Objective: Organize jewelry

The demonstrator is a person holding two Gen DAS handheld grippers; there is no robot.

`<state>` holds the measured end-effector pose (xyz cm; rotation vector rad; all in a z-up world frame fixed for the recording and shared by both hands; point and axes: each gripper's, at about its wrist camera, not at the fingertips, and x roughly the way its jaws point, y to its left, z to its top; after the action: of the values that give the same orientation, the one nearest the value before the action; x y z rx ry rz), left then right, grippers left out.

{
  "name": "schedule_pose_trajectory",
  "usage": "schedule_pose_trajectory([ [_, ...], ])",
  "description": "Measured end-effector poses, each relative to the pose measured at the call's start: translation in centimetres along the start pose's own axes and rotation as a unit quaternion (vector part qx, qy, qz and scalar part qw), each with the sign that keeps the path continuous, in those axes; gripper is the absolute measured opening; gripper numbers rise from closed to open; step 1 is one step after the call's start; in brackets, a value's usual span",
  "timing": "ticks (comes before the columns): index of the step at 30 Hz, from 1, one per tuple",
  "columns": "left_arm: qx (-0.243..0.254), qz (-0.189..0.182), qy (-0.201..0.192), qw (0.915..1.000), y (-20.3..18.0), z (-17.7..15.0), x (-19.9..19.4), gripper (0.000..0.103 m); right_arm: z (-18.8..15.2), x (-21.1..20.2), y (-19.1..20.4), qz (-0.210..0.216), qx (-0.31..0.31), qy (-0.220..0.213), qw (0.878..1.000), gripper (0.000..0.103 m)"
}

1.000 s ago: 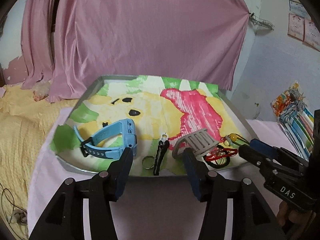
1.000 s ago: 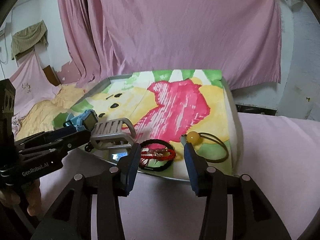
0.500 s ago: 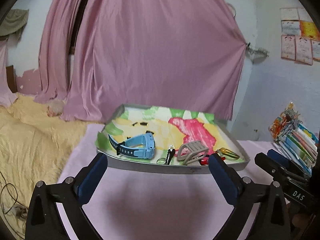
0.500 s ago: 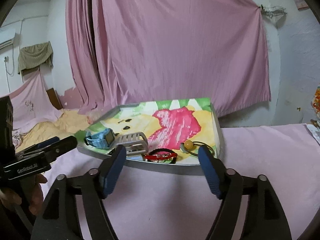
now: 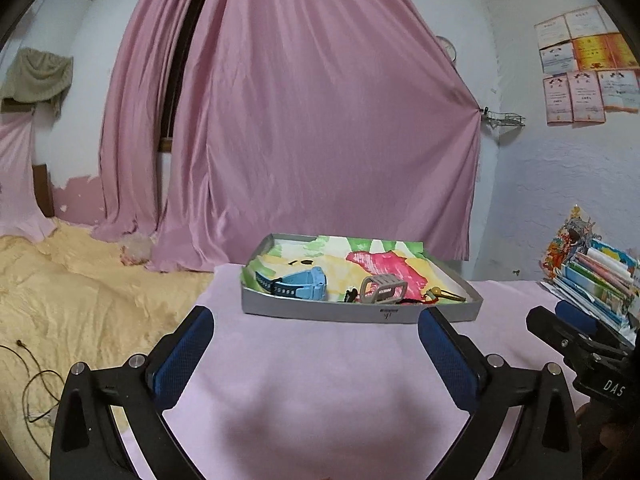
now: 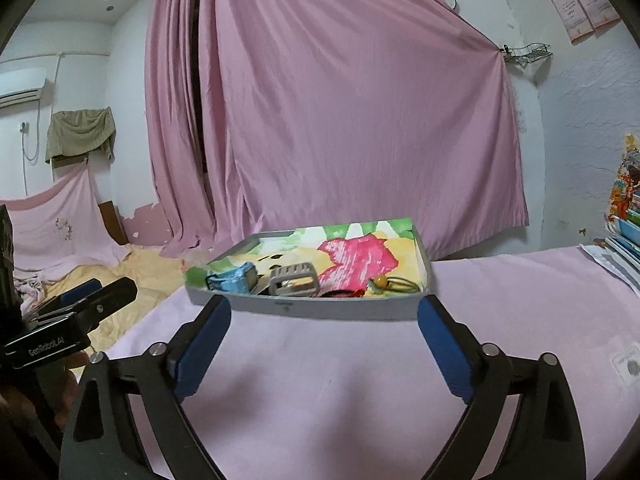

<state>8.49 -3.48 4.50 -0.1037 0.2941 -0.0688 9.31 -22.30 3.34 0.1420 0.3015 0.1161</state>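
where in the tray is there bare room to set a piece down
The tray is crowded along its near wall: blue watch, grey band, red bracelet and bead hair tie lie side by side there. The far half, over the pink and yellow drawing up to the back wall, is bare. The pink cloth between tray and both open grippers is free too.

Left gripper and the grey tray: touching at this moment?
Apart. The left wrist view shows the left gripper open, with pink cloth between its fingertips and the tray.

hidden: red-and-black cord bracelet (image 5: 412, 300) mostly behind grey tray wall (image 5: 320, 312) | too small: dark trinket (image 5: 351, 295) at grey buckle's (image 5: 383, 289) nine o'clock | cut off: book stack (image 5: 600, 280), three o'clock edge
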Motion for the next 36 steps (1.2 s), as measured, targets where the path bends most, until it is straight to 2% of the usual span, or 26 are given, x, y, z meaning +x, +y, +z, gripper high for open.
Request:
schedule_pose_trajectory([
  [4, 0.015, 0.001, -0.007, 0.9999, -0.1, -1.3, -2.3, 0.103, -1.3, -2.0, 0.4, 0.002, -0.001, -0.003, 1.000, 0.099],
  [16, 0.007, 0.012, -0.015, 0.9998, 1.1, -4.3, -7.1, 0.103, -4.8, -8.1, 1.6, -0.009, -0.020, -0.030, 0.999, 0.100],
  [22, -0.004, 0.018, -0.015, 0.9997, 2.0, -5.3, -8.3, 0.103, -5.8, -10.3, 1.6, -0.003, -0.014, -0.040, 0.999, 0.100],
  [36, -0.006, 0.016, -0.008, 0.9998, 2.3, -5.8, -8.1, 0.103, -6.6, -10.4, 1.8, -0.004, -0.013, -0.020, 1.000, 0.100],
])
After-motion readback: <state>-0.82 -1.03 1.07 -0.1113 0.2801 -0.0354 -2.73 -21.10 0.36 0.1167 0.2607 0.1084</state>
